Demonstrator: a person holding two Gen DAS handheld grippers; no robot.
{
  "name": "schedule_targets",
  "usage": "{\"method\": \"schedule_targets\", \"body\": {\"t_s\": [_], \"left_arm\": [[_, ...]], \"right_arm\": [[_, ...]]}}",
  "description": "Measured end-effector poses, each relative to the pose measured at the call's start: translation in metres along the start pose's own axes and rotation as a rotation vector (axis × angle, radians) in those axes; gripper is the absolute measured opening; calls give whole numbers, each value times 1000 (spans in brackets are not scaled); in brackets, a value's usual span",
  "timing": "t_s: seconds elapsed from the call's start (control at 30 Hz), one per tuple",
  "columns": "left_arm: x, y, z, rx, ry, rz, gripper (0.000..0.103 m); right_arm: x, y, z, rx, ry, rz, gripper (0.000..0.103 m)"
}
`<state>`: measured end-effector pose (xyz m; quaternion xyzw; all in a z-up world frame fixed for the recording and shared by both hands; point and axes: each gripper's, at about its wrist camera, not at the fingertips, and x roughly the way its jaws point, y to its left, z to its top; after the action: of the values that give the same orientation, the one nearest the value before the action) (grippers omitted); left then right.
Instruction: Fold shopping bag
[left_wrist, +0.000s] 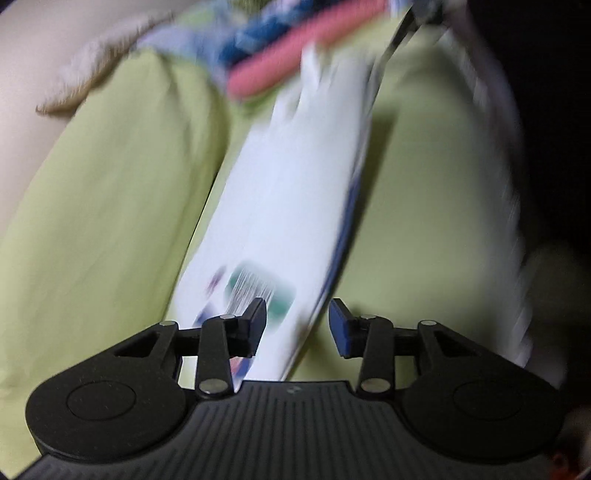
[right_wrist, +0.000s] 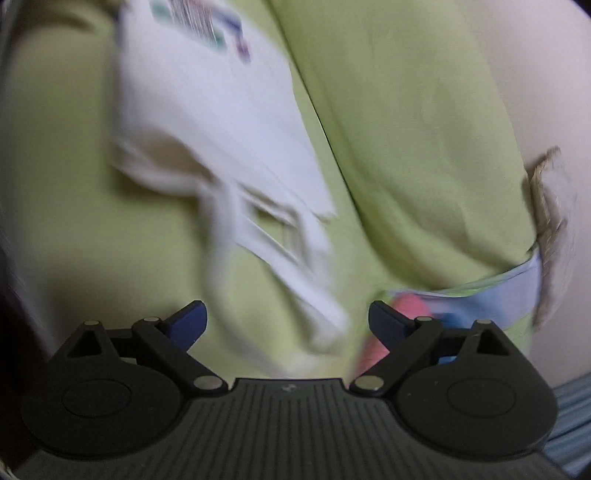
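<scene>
A white shopping bag with a green and purple print lies as a long folded strip on light green bedding; the view is motion-blurred. My left gripper is open, its jaws on either side of the bag's near printed end, not closed on it. In the right wrist view the bag lies ahead with its white handles nearest me. My right gripper is open, with a handle loop between and just beyond its jaws.
A pink roll and blue patterned cloth lie at the bag's far end, also at the right gripper's right side. Beige wall and a furry cushion edge border the green bedding.
</scene>
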<state>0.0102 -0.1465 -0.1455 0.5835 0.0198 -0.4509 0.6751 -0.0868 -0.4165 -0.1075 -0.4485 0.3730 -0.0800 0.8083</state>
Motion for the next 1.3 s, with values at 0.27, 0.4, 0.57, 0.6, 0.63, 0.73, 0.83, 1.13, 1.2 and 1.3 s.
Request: {"method": "schedule_targets", "body": {"t_s": [0.27,0.4,0.57,0.6,0.63,0.73,0.83,1.13,1.2,1.3], "left_arm": [[35,-16,-61,377,144,141,45],[58,-18,-65,438,164,162,11],[40,-21,-70,318,156,112,5],[31,-26,-71,296,152,105,4],[23,-31,-72,274,148,98,4],[5,-41,-65,204,151,81,4],[-5,-47,-55,155,147,88,8],[7,-63,-46,357,99,179,20],[10,-55,-44,332,94,176,6],[1,-30,-33,245,62,186,5]], "right_arm": [[-13,73,66,-30,-102,-19,69],[6,90,93,-45,-47,-94,12],[34,77,103,-105,-105,-182,6],[41,72,104,-117,-135,-204,5],[47,66,106,-127,-181,-224,5],[60,48,110,-148,-304,-202,5],[57,36,100,-169,-364,-165,5],[41,54,28,-152,-167,-121,8],[52,55,32,-153,-160,-143,9],[56,40,46,-118,-171,-106,4]]}}
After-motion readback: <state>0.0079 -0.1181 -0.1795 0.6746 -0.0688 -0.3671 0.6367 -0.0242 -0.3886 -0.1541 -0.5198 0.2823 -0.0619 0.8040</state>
